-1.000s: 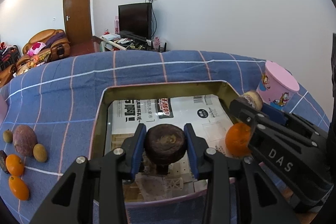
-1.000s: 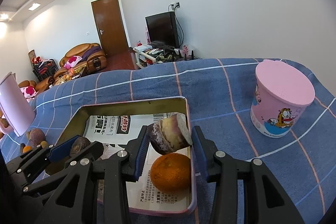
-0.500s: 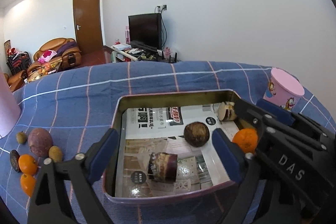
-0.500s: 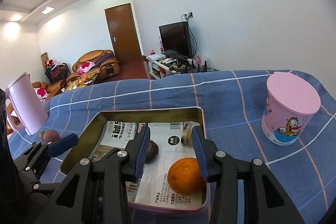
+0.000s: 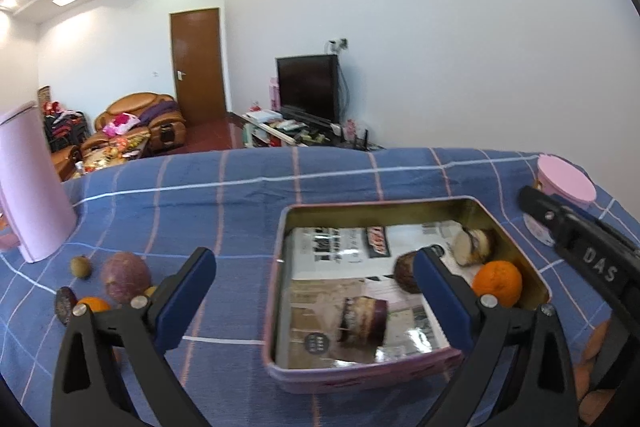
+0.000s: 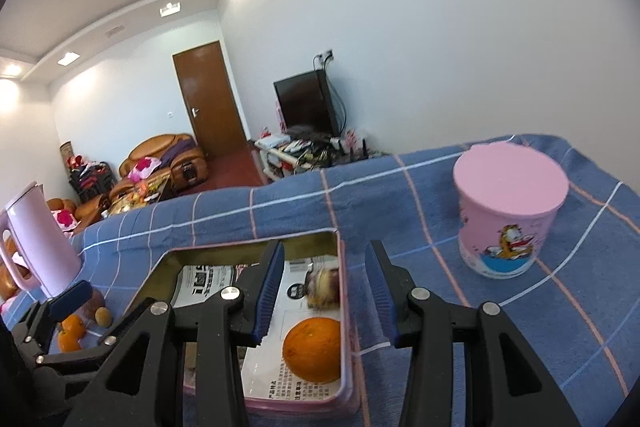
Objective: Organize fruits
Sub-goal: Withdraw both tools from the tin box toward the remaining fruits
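Left wrist view: left gripper (image 5: pixel 314 289) gapes wide over the tin tray (image 5: pixel 372 373); right gripper (image 6: pixel 324 287), jaws parted and empty, sits near the pink cup (image 6: pixel 510 211) and kettle (image 5: pixel 30 183).

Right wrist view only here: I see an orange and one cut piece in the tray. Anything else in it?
Observer: Yes. The left wrist view also shows a round brown fruit and a purple cut piece in the tray.
Operator: Left gripper holding anything?
Observer: No. The left gripper is wide open and empty, above the tray's left side.
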Demonstrator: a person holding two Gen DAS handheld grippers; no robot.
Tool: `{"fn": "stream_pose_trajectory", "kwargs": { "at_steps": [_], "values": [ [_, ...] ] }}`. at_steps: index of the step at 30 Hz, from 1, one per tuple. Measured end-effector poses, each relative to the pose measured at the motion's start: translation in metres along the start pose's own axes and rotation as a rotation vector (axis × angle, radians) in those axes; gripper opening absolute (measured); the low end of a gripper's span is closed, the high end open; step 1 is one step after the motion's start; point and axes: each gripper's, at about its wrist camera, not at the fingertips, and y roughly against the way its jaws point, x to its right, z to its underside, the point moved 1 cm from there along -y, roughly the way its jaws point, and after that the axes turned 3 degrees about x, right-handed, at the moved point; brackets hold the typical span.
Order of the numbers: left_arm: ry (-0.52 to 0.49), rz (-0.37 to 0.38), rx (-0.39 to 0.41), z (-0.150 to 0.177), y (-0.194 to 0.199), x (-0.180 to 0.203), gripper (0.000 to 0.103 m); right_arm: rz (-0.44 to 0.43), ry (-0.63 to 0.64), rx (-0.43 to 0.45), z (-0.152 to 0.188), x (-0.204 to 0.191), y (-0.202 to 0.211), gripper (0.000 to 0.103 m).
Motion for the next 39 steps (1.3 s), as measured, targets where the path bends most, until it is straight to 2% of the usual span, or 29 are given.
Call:
{"fn": "stream_pose_trajectory", "kwargs": {
  "at_steps": [1,4,5,7,13,21,30,39],
  "values": [
    [0.002,-0.01,0.008,0.0,0.002,-0.003,0.103,0.003,0.003,0.016,0.0,0.0,0.004,0.047],
    [0.007,-0.027,0.029,0.001,0.007,-0.009,0.103,0.031,0.019,0.081,0.0,-0.003,0.016,0.068],
    [0.008,-0.029,0.031,0.001,0.008,-0.011,0.103,0.042,0.025,0.099,0.0,-0.003,0.019,0.071],
    [0.011,-0.028,0.033,0.002,0.009,-0.013,0.103,0.065,0.044,0.123,0.0,-0.007,0.023,0.072],
    [0.028,-0.026,0.034,0.006,0.015,-0.022,0.103,0.121,0.087,0.118,0.001,-0.014,0.025,0.073],
    [0.029,-0.022,0.032,0.011,0.025,-0.031,0.103,0.155,0.064,0.123,0.008,-0.012,0.044,0.073],
    [0.048,-0.001,0.004,0.019,0.037,-0.049,0.103,0.157,0.025,0.103,0.018,-0.022,0.06,0.073],
    [0.047,-0.008,-0.01,0.026,0.047,-0.07,0.103,0.129,0.008,0.073,0.028,-0.047,0.064,0.073]
  ]
}}
